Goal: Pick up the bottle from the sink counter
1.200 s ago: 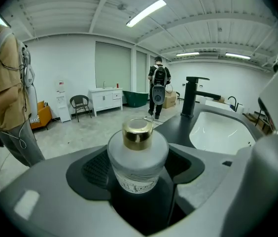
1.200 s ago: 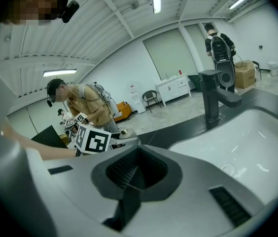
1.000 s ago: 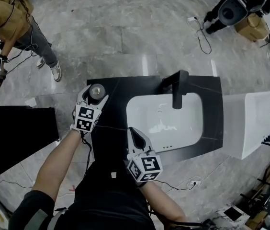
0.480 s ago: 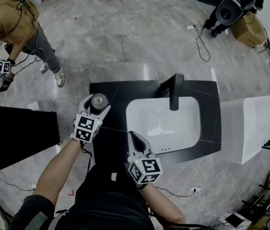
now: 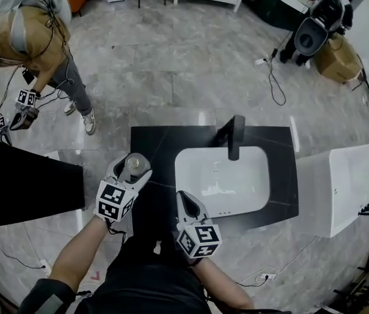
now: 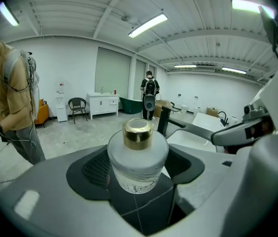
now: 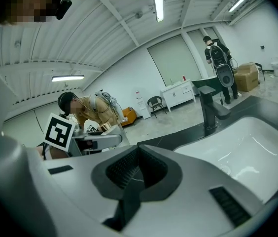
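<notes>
A frosted white bottle [image 5: 134, 165] with a gold cap [image 6: 138, 133] sits between the jaws of my left gripper [image 5: 132, 170], which is shut on its body [image 6: 138, 163]. In the head view it is over the left end of the black sink counter [image 5: 157, 146]. I cannot tell whether its base touches the counter. In the left gripper view, dark veined counter shows below it. My right gripper [image 5: 188, 200] hovers at the counter's front edge beside the basin, jaws shut with nothing between them [image 7: 138, 153].
A white basin [image 5: 222, 183] with a tall black faucet [image 5: 235, 136] fills the counter's middle. A white unit [image 5: 341, 178] stands to the right, a black table [image 5: 21, 183] to the left. Another person [image 5: 37, 41] holding grippers bends over at far left. Cables lie on the floor.
My left gripper, still holding the bottle, has shifted toward me along the counter's left end. The head view has tilted up, showing more floor. The right gripper has barely moved.
</notes>
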`<state>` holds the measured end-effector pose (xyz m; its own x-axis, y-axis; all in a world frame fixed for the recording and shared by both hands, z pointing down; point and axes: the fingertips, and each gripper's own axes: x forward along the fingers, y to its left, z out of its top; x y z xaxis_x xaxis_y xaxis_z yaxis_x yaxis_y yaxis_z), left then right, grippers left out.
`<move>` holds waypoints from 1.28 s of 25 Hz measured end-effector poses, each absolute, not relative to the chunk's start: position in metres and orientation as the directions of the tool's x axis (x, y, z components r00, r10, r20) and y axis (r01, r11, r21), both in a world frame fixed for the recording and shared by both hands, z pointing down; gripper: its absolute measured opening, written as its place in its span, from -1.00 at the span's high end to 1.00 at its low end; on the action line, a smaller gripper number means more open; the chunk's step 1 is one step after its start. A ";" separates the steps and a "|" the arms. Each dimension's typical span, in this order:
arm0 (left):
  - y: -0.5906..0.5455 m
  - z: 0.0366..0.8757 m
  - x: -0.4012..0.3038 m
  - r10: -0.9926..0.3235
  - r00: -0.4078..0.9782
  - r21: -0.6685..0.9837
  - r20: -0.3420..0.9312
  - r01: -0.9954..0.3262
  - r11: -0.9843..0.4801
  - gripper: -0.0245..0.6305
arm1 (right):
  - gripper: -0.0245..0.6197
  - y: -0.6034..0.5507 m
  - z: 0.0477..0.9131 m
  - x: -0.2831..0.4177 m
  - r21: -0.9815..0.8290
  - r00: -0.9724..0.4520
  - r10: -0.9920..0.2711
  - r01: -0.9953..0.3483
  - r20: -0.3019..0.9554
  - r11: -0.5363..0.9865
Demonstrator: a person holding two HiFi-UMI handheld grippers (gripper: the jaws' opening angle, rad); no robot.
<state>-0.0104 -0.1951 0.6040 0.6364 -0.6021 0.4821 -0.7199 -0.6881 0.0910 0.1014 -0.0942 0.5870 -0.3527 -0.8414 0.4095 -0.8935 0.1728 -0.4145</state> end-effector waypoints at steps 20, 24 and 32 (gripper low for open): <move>-0.104 0.530 -0.020 -0.610 0.670 0.088 0.423 -0.701 -0.708 -0.10 | 0.90 -0.072 0.541 0.114 -0.363 -0.367 -0.870 -0.900 0.330 0.242; -0.086 0.515 -0.012 -0.602 0.695 0.072 0.393 -0.676 -0.733 -0.10 | 0.90 -0.076 0.534 0.117 -0.380 -0.369 -0.876 -0.893 0.312 0.241; -0.061 0.495 -0.026 -0.605 0.694 0.037 0.390 -0.668 -0.743 -0.10 | 0.90 -0.075 0.516 0.106 -0.445 -0.418 -0.863 -0.855 0.284 0.268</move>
